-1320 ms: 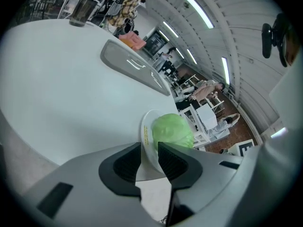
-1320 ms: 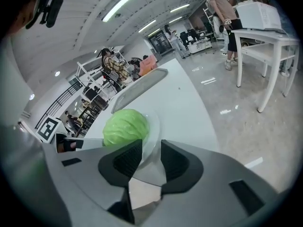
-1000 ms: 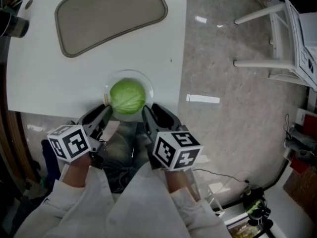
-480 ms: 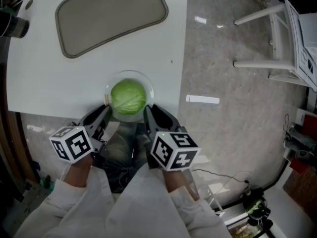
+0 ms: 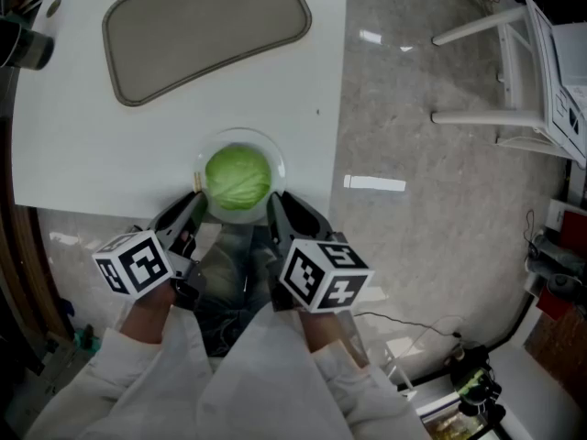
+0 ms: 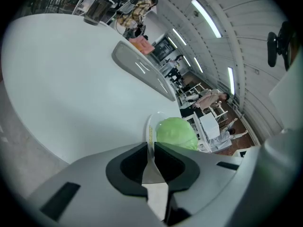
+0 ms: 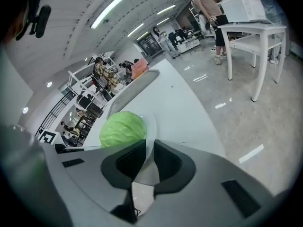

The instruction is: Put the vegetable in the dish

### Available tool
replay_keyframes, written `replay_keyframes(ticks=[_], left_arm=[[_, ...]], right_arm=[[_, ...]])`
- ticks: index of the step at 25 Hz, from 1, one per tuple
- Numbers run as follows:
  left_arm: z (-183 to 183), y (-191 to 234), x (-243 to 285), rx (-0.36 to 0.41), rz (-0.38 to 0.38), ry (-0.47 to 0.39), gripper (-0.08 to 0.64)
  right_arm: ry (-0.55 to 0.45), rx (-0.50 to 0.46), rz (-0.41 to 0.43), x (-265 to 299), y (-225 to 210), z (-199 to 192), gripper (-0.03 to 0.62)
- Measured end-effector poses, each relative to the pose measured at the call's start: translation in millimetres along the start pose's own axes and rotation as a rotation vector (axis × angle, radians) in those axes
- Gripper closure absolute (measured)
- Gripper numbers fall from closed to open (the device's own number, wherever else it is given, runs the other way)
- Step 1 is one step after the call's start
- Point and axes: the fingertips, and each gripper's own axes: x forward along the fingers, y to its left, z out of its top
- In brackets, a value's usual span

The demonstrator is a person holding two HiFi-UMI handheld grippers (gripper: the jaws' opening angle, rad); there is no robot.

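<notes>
Pinching dish [image 5: 274,159] rim, left gripper [image 5: 197,202] and right gripper [image 5: 276,203] flank cabbage [image 5: 238,178] (in dish).

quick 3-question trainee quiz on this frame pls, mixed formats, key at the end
1. True or false: the cabbage lies in the glass dish.
2. What sits between the jaws of the left tool? A) the cabbage B) the dish's rim C) nothing
3. Fill in: the dish stands at the near ___ of the white table, on the person's side of the grey tray.
Key: 1 true; 2 B; 3 edge.
</notes>
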Motion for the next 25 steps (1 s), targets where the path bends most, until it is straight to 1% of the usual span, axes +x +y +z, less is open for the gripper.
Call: replay_keyframes(ticks=[2,6,14,20,25], left_arm=[[0,0,0,0.019,-0.001,0.000,0.509],[-2,0,2,0.086,0.014,0.010,0.508],[-3,-5,2,0.125,0.025,-0.005,0.509],[1,-8,-4,0.113,0.026,-0.023,0.508],[10,-20,-5,0.101,0.022,-0.059,0.509]], right_arm=[[-0.001,-0.003,-0.004,0,-1,1,0.531],[-0.009,-0.025,-0.018,1,-2,-1,0.532],[-0.026,-0.069,-0.040,-3,-3,5,0.534],[-0.035,-0.066,-0.021,-7,4,9,0.535],[-0.045,-0.087,0.001,-12,8,24,0.535]])
